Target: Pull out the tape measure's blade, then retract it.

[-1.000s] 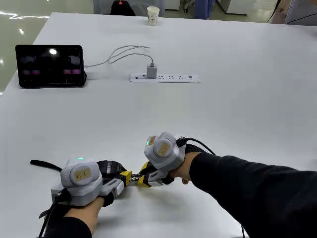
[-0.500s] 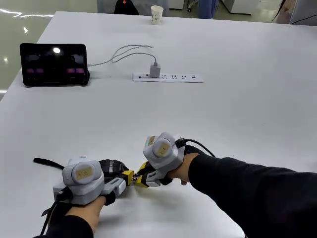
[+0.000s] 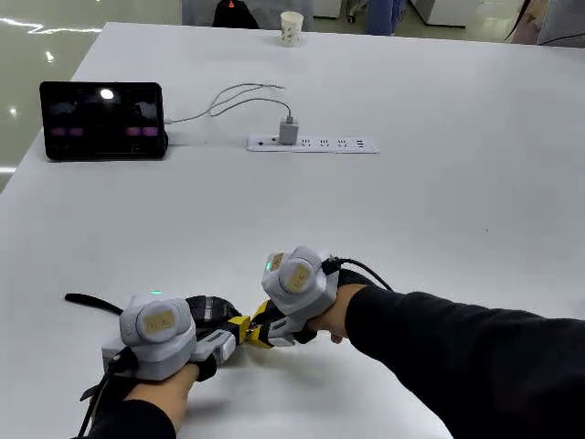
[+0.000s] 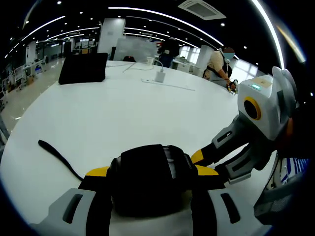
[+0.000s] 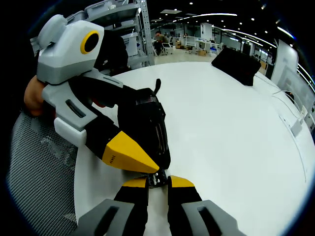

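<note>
A black tape measure (image 3: 210, 309) lies near the table's front edge, its wrist strap (image 3: 87, 301) trailing left. My left gripper (image 3: 228, 335) is shut on the case, and in the left gripper view the tape measure (image 4: 152, 184) sits between the yellow-tipped jaws, strap (image 4: 56, 152) to the left. My right gripper (image 3: 260, 333) comes in from the right, nose to nose with the left. In the right gripper view, my right gripper (image 5: 158, 182) is shut on the small metal blade tip (image 5: 158, 177) at the mouth of the case (image 5: 145, 123). Hardly any blade shows.
A dark tablet (image 3: 102, 121) stands at the far left. A white power strip (image 3: 313, 144) with a plugged charger and grey cable lies mid-table, and a paper cup (image 3: 291, 27) stands at the far edge. Bare white tabletop (image 3: 439, 210) spreads to the right.
The head camera has tilted a little. Both grippers stay together on the tape measure with no clear move apart.
</note>
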